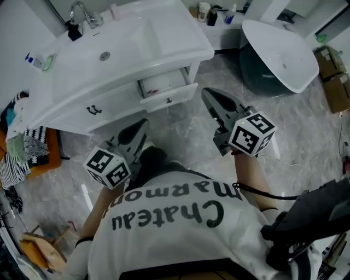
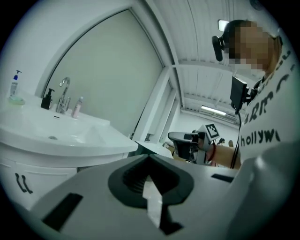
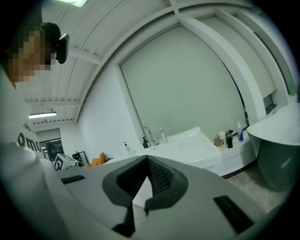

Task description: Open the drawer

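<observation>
Only partly, drawer (image 1: 168,97) interior shows; rest hidden.

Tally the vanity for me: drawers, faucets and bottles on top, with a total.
Drawers: 2 (open drawer, shut drawer)
Faucet: 1
Bottles: 3 (black dispenser, pink bottle, blue-capped bottle)
Total: 6
</observation>
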A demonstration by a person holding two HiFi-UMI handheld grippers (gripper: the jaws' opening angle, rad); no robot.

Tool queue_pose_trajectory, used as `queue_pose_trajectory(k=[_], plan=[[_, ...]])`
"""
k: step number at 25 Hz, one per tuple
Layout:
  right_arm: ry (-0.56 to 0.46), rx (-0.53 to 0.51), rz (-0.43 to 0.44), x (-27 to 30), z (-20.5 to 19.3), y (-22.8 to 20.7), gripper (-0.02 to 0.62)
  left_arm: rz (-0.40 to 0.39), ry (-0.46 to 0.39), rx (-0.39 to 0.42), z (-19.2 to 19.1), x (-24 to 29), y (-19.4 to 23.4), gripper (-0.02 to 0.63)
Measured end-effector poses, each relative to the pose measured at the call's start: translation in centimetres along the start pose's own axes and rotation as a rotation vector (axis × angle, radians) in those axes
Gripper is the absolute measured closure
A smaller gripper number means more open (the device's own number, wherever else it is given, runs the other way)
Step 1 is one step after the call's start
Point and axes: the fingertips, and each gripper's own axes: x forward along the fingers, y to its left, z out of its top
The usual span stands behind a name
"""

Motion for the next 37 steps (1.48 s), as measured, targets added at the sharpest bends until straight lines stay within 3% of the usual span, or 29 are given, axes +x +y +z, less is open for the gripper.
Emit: queue_pose_trajectory(k=[6,9,15,23,37], plan=[[0.006,-0.043,-0.037,-1.5,0.0,0.3,0.584,0.052,-0.085,0.057,2.0,-1.6,0.1,0.598],[0.008,-0.067,-0.053,-1.7,0.2,0.4,0.584,0.056,-0.108,0.041,2.4,-2.1,0.0,0.598],[0.021,-0.112,-0.029,-1.0,0.4,1.2,0.586,0.122,-0.149,0.071,3.0,-3.6,0.1,0.598],[0.026,-0.081,0.004,0.0,-0.2,2.1,0.585,0.170,-0.154,0.053,2.3,-4.9,0.5,0.598],[0.038,-0.105,-0.040,-0.8,-0.5,2.0,0.585,0.172,-0.150,0.068,2.2,-5.6,1.1,0.598]])
